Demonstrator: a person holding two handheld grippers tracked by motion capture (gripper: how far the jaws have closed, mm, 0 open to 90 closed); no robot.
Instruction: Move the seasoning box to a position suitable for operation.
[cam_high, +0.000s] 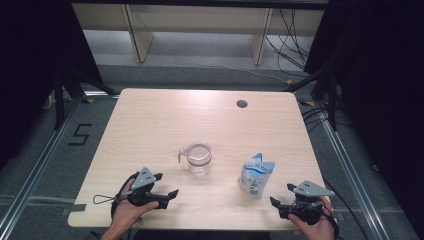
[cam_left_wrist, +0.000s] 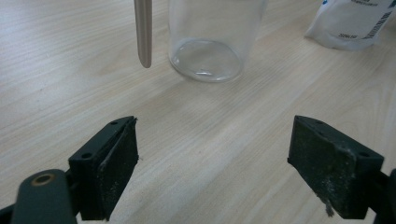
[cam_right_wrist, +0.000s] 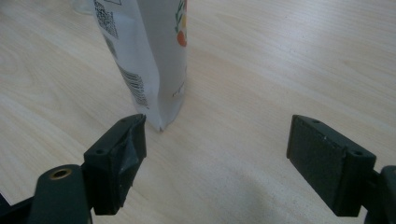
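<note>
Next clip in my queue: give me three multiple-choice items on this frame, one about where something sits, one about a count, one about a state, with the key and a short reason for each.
1. Where does the pouch stand relative to the glass jar in the high view?
A. To its left
B. To its right
C. Inside it

2. How many round holes are in the table top?
A. None
B. One
C. Three

3. How do the jaws of the left gripper stand?
A. Apart, with nothing between them
B. Closed on the jar
C. Closed on the pouch

Key: 1 B, the pouch stands right of the jar, nearer the right gripper. 2 B, one dark hole near the far edge. 3 A, the left gripper view shows bare wood between the jaws.
</note>
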